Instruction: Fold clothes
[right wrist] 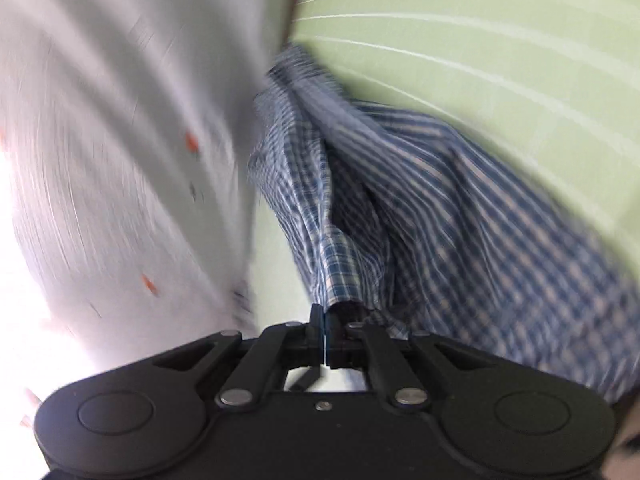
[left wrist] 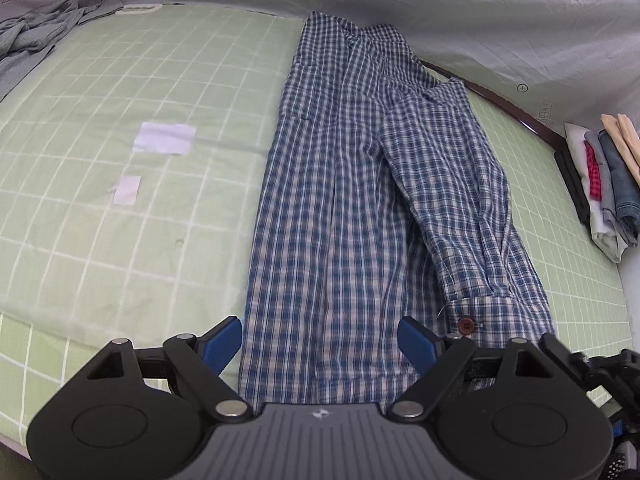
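Observation:
A blue plaid shirt [left wrist: 332,200] lies lengthwise on the green gridded sheet [left wrist: 120,80], with one sleeve [left wrist: 452,200] folded over its right side and a brown cuff button [left wrist: 465,326] near the hem. My left gripper [left wrist: 322,344] hovers over the near hem, open wide, its blue pads [left wrist: 224,344] on either side of the cloth and not pressing it. In the blurred right wrist view, my right gripper [right wrist: 324,320] is shut, and a bunch of the plaid shirt [right wrist: 340,240] runs up out of its tips. A black piece of that gripper [left wrist: 600,364] shows at the shirt's right corner.
A crumpled grey garment [left wrist: 40,36] lies at the far left. A stack of folded clothes [left wrist: 604,184] sits at the right edge beside a dark wooden rim [left wrist: 520,108]. White patches [left wrist: 164,138] mark the sheet. A pale printed cloth [left wrist: 480,12] hangs behind.

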Demonstrator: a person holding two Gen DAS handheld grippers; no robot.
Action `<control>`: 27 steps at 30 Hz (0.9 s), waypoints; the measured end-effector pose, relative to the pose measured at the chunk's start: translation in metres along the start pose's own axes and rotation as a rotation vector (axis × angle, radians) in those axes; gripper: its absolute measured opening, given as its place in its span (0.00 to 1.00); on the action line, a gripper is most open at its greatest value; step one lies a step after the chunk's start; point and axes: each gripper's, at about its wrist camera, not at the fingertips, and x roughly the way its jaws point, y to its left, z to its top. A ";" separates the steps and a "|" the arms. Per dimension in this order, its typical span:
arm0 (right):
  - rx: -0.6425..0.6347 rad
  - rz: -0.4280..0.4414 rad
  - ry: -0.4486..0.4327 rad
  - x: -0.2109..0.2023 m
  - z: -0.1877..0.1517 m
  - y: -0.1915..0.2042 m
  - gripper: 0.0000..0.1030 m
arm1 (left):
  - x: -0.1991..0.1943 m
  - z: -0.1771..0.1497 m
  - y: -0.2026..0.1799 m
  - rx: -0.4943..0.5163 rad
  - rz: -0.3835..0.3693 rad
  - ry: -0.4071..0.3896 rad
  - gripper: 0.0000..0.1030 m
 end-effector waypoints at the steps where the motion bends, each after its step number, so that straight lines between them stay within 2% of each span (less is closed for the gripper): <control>1: 0.010 -0.039 -0.009 -0.001 0.001 -0.005 0.01 | 0.001 -0.002 0.001 -0.002 0.003 0.005 0.83; 3: 0.007 -0.135 -0.031 -0.002 0.002 -0.014 0.01 | 0.001 -0.005 0.002 -0.005 0.010 0.013 0.83; 6: -0.002 -0.168 -0.057 -0.004 0.005 -0.017 0.07 | 0.000 -0.008 0.004 -0.006 0.014 0.015 0.83; 8: -0.039 -0.185 -0.071 -0.004 0.006 -0.013 0.28 | -0.001 -0.010 0.004 -0.006 0.016 0.016 0.83; 12: -0.118 -0.187 -0.056 0.006 0.009 -0.003 0.39 | -0.005 -0.012 0.004 -0.002 0.017 0.012 0.83; 13: -0.135 -0.185 -0.053 0.010 0.009 0.000 0.45 | -0.006 -0.013 0.003 -0.001 0.017 0.011 0.83; 15: -0.169 -0.183 -0.050 0.019 0.010 0.005 0.47 | -0.007 -0.014 0.003 -0.002 0.020 0.008 0.83; 16: -0.173 -0.187 -0.045 0.024 0.011 0.006 0.43 | -0.007 -0.014 0.003 -0.003 0.022 0.008 0.83; 17: -0.165 -0.183 -0.036 0.025 0.012 0.008 0.22 | -0.008 -0.014 0.003 -0.005 0.023 0.008 0.83; 18: -0.155 -0.178 -0.026 0.026 0.012 0.009 0.07 | -0.008 -0.015 0.004 -0.006 0.024 0.008 0.83; 19: -0.146 -0.173 -0.017 0.027 0.013 0.011 0.01 | -0.009 -0.015 0.004 -0.006 0.023 0.005 0.83; 21: -0.152 -0.077 -0.006 0.018 0.011 0.021 0.01 | -0.011 -0.016 0.005 -0.010 0.021 0.000 0.83; 23: -0.101 0.026 0.005 0.005 0.005 0.024 0.01 | -0.009 -0.017 0.006 -0.017 0.022 0.004 0.83; 24: -0.063 0.040 0.009 0.002 0.004 0.021 0.01 | -0.009 -0.017 0.007 -0.021 0.022 0.006 0.83; 26: -0.050 -0.054 0.015 0.003 0.006 0.012 0.01 | -0.006 -0.019 0.007 -0.023 0.025 0.017 0.83; 27: -0.070 -0.148 0.018 0.005 0.007 0.007 0.01 | -0.005 -0.020 0.006 -0.022 0.026 0.024 0.83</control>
